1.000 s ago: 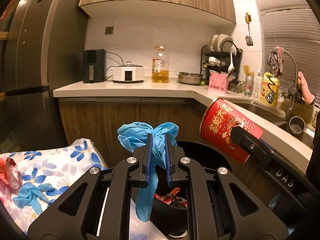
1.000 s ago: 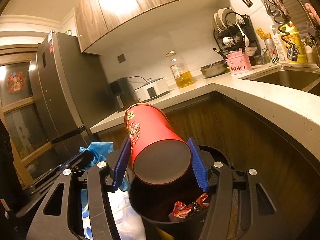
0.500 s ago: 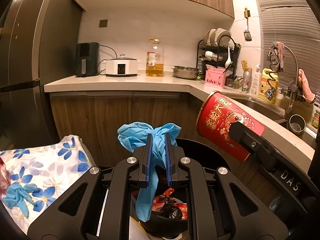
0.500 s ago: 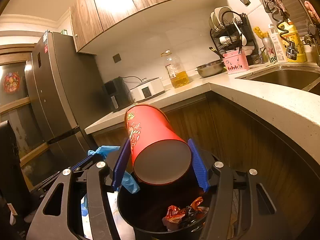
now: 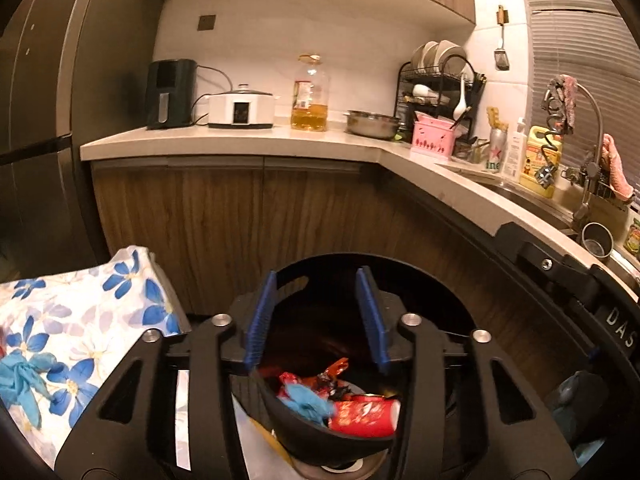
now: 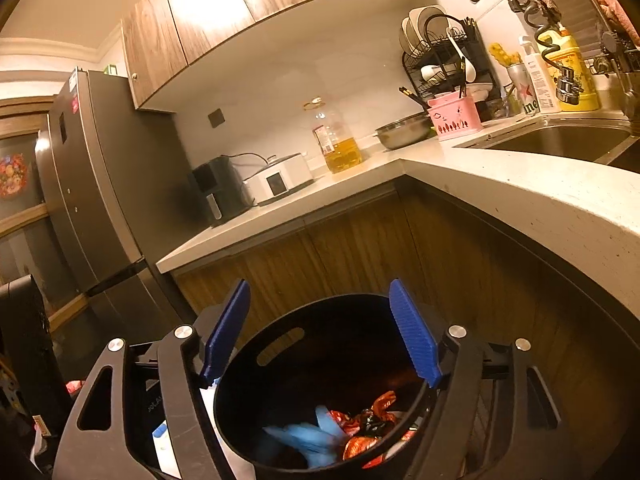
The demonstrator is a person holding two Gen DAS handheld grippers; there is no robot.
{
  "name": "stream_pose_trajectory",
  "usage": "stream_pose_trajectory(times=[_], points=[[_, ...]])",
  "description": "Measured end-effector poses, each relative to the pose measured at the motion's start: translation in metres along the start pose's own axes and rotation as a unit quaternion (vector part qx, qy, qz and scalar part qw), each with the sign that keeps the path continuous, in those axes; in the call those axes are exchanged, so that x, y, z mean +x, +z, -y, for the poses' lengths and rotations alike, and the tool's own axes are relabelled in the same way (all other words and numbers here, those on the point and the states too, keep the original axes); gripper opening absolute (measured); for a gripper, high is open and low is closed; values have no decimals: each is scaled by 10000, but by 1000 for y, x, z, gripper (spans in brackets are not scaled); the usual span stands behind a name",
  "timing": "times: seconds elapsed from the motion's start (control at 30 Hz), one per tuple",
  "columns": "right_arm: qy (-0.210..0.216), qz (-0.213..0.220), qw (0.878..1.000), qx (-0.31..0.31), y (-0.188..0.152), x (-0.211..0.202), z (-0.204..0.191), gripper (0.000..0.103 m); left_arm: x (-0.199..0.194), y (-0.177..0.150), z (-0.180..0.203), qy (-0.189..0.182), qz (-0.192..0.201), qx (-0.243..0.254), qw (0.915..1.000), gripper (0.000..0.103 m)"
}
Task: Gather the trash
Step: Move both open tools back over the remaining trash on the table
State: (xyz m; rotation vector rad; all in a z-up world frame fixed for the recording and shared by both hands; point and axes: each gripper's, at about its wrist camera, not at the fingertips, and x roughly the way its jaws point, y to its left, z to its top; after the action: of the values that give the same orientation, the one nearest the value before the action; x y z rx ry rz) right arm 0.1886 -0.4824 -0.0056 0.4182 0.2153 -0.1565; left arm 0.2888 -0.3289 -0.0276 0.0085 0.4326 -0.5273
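Note:
A round black trash bin (image 5: 432, 280) (image 6: 320, 312) stands on the floor under both grippers. Inside it lie a crumpled blue glove (image 5: 308, 398) (image 6: 308, 438), a red cup (image 5: 366, 414) on its side, and shiny red wrappers (image 5: 332, 374) (image 6: 376, 412). My left gripper (image 5: 316, 316) hangs over the bin, its jaws opening with nothing between them. My right gripper (image 6: 320, 332) is over the bin too, its jaws also opening and empty. The right gripper's black body (image 5: 568, 280) shows at the right edge of the left wrist view.
A table with a white, blue-flowered cloth (image 5: 80, 320) stands left of the bin, with another blue glove (image 5: 22, 380) on it. Wooden cabinets (image 5: 240, 220) under an L-shaped counter (image 6: 520, 184) close in behind and to the right. A grey fridge (image 6: 100, 200) stands at the left.
The left gripper let go of the blue glove and the right one released the red cup; both now lie in the bin. The left gripper moved forward and down over the bin.

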Motion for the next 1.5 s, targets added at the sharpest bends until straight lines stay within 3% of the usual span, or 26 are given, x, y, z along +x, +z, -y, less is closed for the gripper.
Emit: stream_pose_trajectory(times=[0.1,0.3,0.53,0.93,1.13,1.33,1.5], points=[[-55,-51,9999,-81,-4,-1,-3,74,-6,-4,-7,167,25,-52,9998,59],[-192,-41,9992,-353,-12,-7,-15,77,-26,-12,-23,697,107,-105,9975,72],[-226,4,9980,-582,-24,-17,-33,80,-62,-27,-45,1302,223,-223,9910,77],[77,65,9956,-929,-48,-43,-79,80,-143,-55,-85,2350,545,-375,9697,81],[425,-21,9923,-1160,-65,-52,-113,80,-187,-72,-126,2950,625,-676,9511,81],[811,-249,9884,-1263,-85,-52,-152,80,-228,-92,-174,3637,578,-815,9261,81],[1066,-388,9836,-1404,-103,-50,-186,80,-262,-106,-218,4219,618,-902,9000,80]])
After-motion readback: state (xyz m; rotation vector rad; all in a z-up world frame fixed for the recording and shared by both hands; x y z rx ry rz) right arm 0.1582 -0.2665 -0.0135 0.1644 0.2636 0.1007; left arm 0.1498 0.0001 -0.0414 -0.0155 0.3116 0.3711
